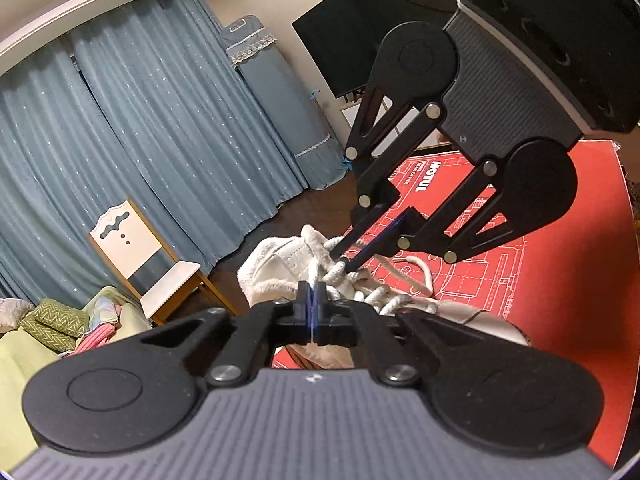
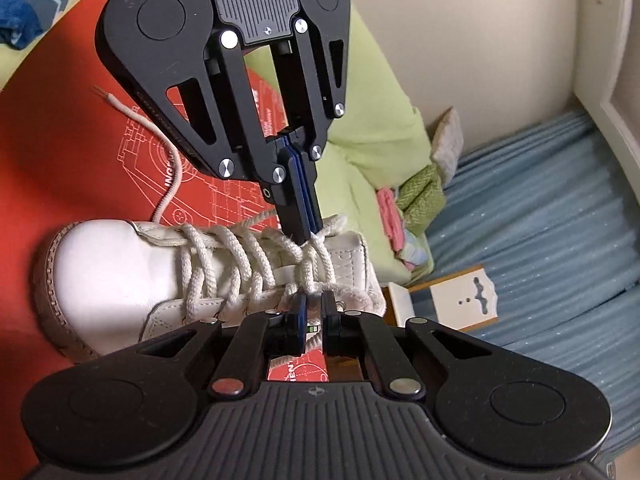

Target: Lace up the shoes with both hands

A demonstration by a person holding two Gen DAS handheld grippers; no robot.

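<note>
Pinching thick white rope lace (image 2: 320,256) atop white leather shoe (image 2: 120,276): left gripper (image 2: 305,236) pressed together, right gripper (image 2: 313,304) clamping strand; pull apart evenly, steady tension.

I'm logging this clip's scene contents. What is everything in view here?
shoe: one, white, on the red mat
lace: one, off-white, criss-crossed up the shoe, loose end on the mat
mat: one, red with white line drawings, under the shoe
curtains: blue-grey, behind
chair: one, white and wood, by the curtains
screen: one, black, on the wall
bedding: light green
left tool: black, shut on the lace
right tool: black, shut on the lace
</note>
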